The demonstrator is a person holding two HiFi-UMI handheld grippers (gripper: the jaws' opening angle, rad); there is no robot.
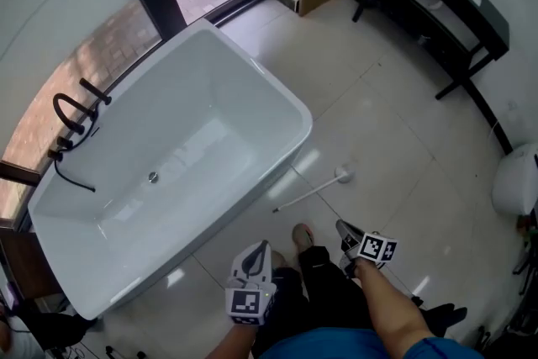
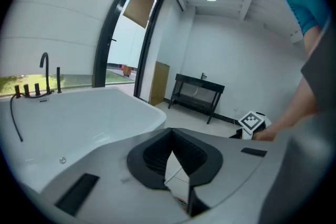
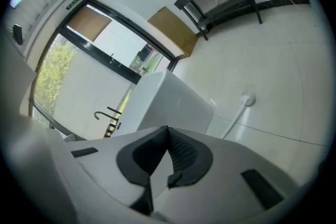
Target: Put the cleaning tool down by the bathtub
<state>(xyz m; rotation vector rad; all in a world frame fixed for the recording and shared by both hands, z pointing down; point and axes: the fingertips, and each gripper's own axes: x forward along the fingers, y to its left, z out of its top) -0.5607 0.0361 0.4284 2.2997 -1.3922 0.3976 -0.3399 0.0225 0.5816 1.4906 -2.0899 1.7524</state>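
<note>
Nearest, left gripper (image 1: 261, 248) and right gripper (image 1: 345, 229): both with jaws together and nothing between them, held close to the person. Beyond them, cleaning tool (image 1: 309, 192): a white long-handled brush lying flat on the floor just beside the bathtub (image 1: 299, 120), handle end toward the tub's wall, so the put-down reads as done with nothing evidently left. Farthest, black table (image 1: 445, 0) against the wall; whether the handle tip touches the tub cannot be told, and a white fixture (image 1: 514, 181) is cut off at the right edge.
</note>
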